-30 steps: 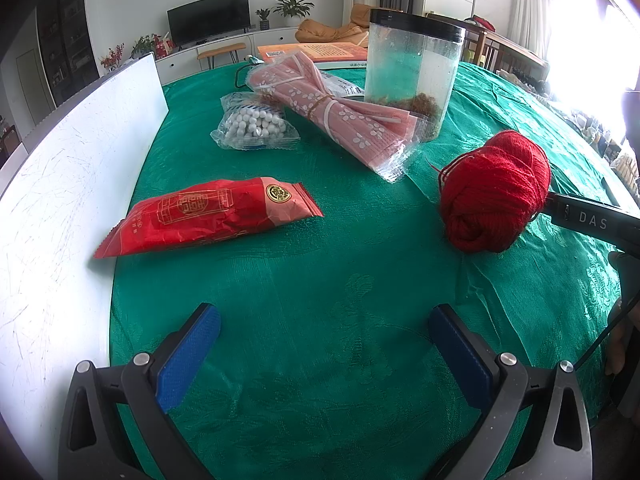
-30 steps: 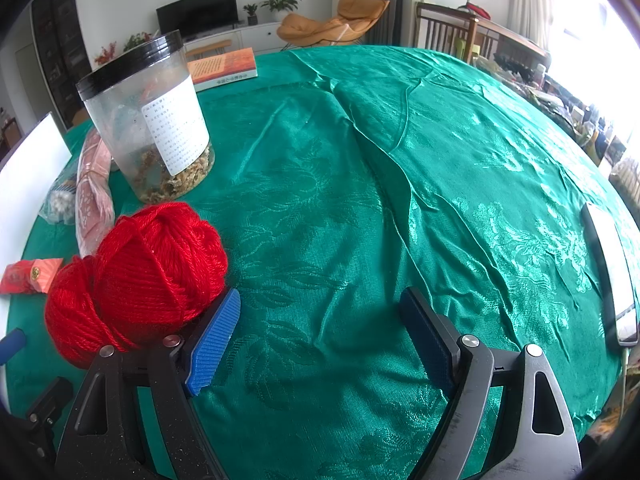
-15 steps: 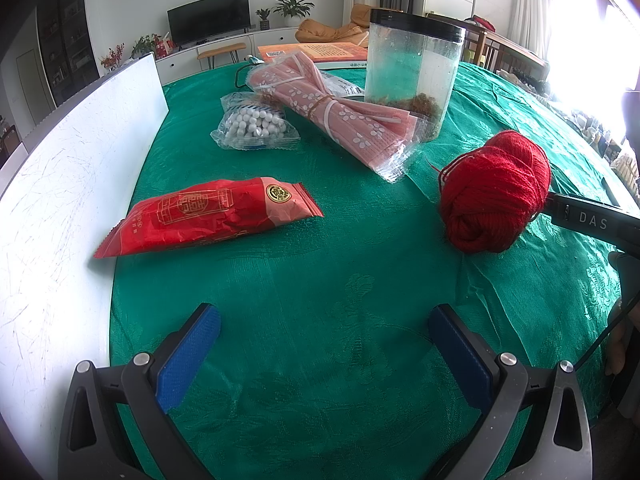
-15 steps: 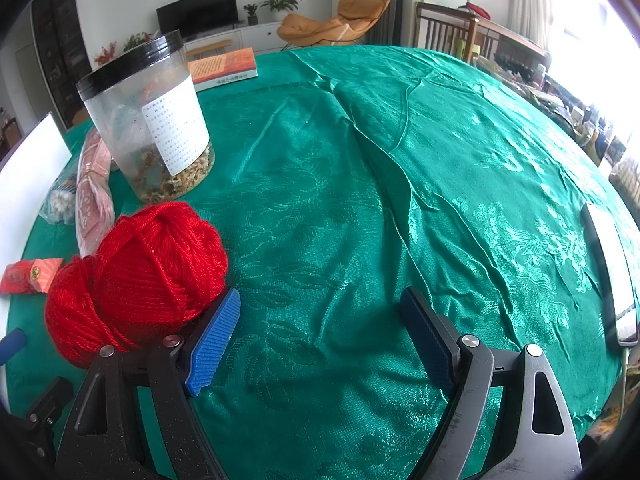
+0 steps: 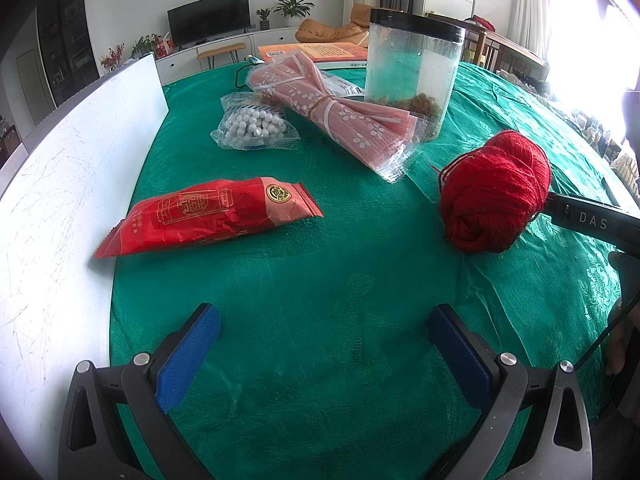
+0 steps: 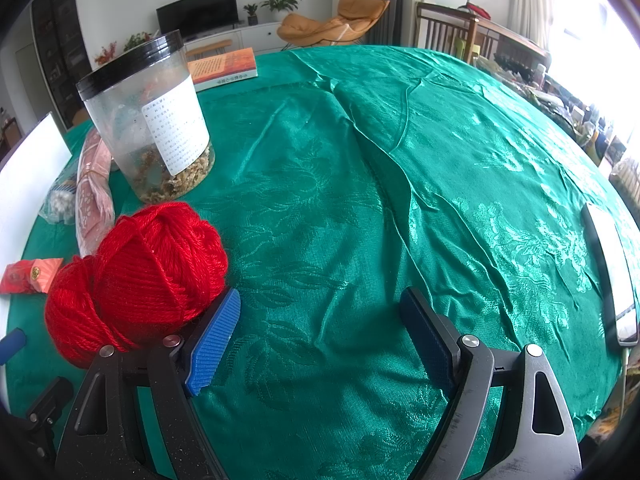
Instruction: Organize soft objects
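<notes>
Both of your grippers hang low over the green tabletop [image 5: 320, 280], each with fingers spread wide and nothing between them. The left gripper [image 5: 324, 344] sits bottom centre of its view; the right gripper [image 6: 320, 332] likewise.

The red yarn ball [image 6: 136, 276] rests on the cloth, lower left of the right view, outside the left finger [image 6: 214, 336] and touching or just beside its outer face. It is not in the gap.

Risks, as I judge them:
- Closing now pinches only air, or gathers wrinkled cloth.
- Swinging the right gripper sideways may shove the ball away; it is round and light.
- A loose strand shows at the ball's top edge in the left view; it could snag and unwind.
- The lidded jar [image 6: 148, 120] stands close behind; a pushed ball may knock it.
</notes>
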`<state>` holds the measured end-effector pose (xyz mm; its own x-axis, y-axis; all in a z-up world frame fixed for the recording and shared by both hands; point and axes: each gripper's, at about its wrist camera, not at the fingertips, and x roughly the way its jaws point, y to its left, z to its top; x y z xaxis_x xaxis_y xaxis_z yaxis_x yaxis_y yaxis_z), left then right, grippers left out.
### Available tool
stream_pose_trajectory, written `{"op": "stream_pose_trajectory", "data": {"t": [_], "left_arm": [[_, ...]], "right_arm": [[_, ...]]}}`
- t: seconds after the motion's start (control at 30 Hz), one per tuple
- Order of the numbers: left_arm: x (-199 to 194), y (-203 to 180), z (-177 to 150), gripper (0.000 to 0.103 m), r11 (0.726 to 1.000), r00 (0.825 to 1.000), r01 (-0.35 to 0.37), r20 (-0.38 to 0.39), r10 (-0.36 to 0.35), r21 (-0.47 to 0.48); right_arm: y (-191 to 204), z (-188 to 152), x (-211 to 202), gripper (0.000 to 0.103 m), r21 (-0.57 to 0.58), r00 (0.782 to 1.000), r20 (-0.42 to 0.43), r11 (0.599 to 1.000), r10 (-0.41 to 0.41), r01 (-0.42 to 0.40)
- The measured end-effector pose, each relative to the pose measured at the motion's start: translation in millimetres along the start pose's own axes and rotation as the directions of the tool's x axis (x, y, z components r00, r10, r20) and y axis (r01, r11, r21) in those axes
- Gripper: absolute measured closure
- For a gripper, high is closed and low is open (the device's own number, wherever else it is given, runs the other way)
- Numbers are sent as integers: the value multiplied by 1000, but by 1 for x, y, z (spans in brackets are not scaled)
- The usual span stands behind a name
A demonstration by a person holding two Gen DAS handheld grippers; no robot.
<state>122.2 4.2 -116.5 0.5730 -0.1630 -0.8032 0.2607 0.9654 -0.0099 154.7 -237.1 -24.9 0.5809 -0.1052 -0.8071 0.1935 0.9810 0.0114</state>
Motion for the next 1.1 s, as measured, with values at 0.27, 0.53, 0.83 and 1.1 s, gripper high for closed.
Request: {"op": "stream_pose_trajectory", "data": {"t": [0.27, 0.53, 0.83, 1.1], "left_arm": [[0, 0, 0, 0, 1000, 1000, 0, 0, 0, 0], [0, 0, 0, 0, 1000, 1000, 0, 0, 0, 0], [-8, 5, 2, 0, 999, 999, 25, -35, -26, -27], [-48, -2, 66, 0, 996, 997, 58, -47, -55, 63]], "right_arm": [[0, 0, 0, 18, 0, 1000, 0, 1000, 0, 0], [0, 0, 0, 18, 0, 1000, 0, 1000, 0, 0], [0, 0, 0, 18, 0, 1000, 0, 1000, 1, -1], [0, 0, 0, 18, 0, 1000, 0, 1000, 1, -1]]}}
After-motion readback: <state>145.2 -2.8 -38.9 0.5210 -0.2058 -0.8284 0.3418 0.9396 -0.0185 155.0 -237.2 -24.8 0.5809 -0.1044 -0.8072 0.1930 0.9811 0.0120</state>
